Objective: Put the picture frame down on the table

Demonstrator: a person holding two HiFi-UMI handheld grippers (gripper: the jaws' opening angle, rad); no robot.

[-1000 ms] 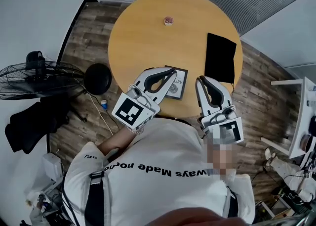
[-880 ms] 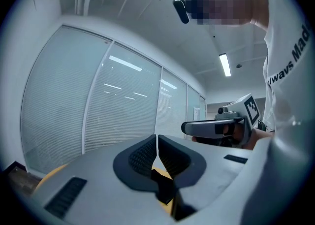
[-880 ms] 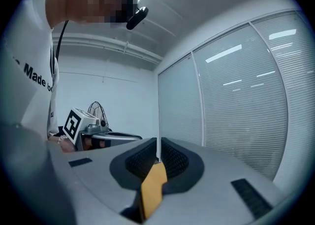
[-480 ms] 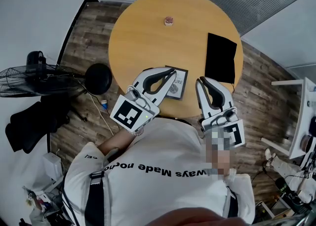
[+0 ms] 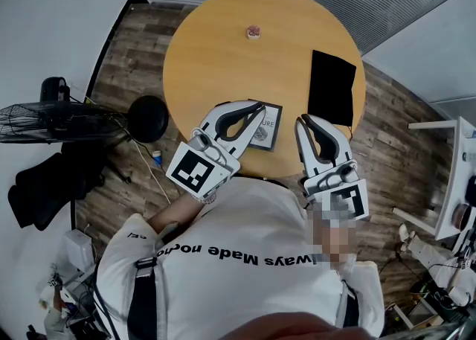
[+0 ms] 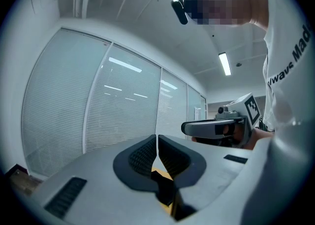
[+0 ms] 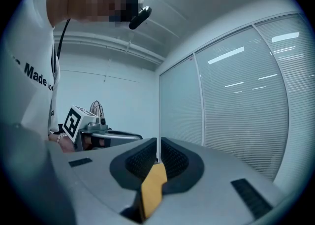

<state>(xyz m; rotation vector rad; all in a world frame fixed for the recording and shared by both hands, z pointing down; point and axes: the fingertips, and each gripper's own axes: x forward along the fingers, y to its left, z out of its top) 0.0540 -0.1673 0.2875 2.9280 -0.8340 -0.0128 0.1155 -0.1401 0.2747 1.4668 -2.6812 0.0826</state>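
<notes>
— Grey jaws first: how do they stand?

— Left gripper [image 5: 256, 111]: pressed together, nothing between. Right gripper [image 5: 306, 121]: same, closed and empty. I hold both over the near rim of the round wooden table [image 5: 216, 48].

— Where is the frame?

— The picture frame [image 5: 266, 129] looks to be lying flat on the tabletop, close to the near rim. Its left part is hidden under the left gripper. Whether they touch, I cannot tell.

— What could go wrong?

— Judged risk: the frame sits near the rim. If the closed left tip catches it while I pull back, it could slide off the table. A lift straight up before retreating seems safer. Farther out, the black cloth [image 5: 332, 85] lies beyond the right gripper. The small pinkish object [image 5: 253, 31] on the far side is well apart, so I am not worried about it.
</notes>
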